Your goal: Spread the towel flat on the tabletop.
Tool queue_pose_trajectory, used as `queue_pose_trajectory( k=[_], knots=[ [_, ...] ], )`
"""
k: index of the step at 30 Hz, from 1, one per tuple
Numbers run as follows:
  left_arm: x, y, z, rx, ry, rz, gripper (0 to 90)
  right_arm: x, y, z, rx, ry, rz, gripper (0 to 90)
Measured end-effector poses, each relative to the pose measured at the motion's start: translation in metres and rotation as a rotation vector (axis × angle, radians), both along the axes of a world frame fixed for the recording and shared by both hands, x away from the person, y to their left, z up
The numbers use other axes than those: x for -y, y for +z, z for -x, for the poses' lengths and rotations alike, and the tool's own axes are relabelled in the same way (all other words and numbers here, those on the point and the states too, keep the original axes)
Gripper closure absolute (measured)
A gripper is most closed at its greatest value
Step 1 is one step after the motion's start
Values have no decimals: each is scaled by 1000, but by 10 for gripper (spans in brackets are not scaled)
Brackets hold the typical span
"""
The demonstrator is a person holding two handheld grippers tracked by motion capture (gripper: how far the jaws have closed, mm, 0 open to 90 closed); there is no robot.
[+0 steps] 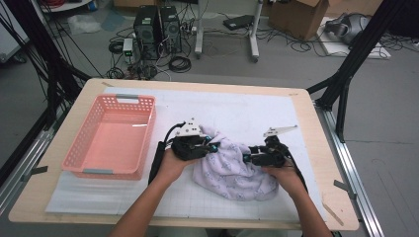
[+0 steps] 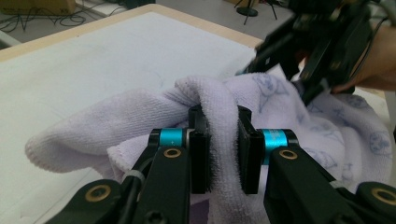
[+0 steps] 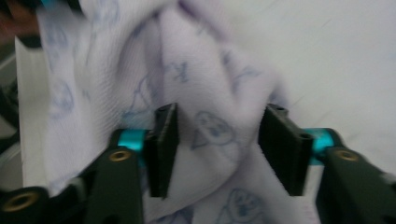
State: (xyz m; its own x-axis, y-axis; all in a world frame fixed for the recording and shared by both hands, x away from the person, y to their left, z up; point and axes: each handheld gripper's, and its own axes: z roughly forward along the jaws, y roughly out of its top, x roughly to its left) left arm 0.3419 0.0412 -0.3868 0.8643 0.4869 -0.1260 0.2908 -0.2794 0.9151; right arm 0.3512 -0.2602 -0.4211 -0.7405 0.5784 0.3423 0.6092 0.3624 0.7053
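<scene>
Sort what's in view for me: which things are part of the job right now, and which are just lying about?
In the job:
towel
left gripper, jaws clamped on a towel fold
right gripper, jaws apart around the towel
pink basket, likely destination

Lying about:
white mat
computer towers
cardboard box

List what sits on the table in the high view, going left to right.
Pink basket → left hand-held gripper, shut on the towel → lavender towel → right hand-held gripper, jaws open around a fold of the towel.
</scene>
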Motion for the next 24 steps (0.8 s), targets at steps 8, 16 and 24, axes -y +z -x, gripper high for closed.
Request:
queue_pose_trajectory(
  k=[8,16,24],
  knots=[
    [-13,8,-11,45,136,41,790,18,29,-3,239,-189,48,863],
    [-1,6,-39,61,273,77,785,22,66,-27,444,-359,62,862],
    [2,6,-59,28,352,102,512,15,74,-68,514,-490,93,862]
  ],
)
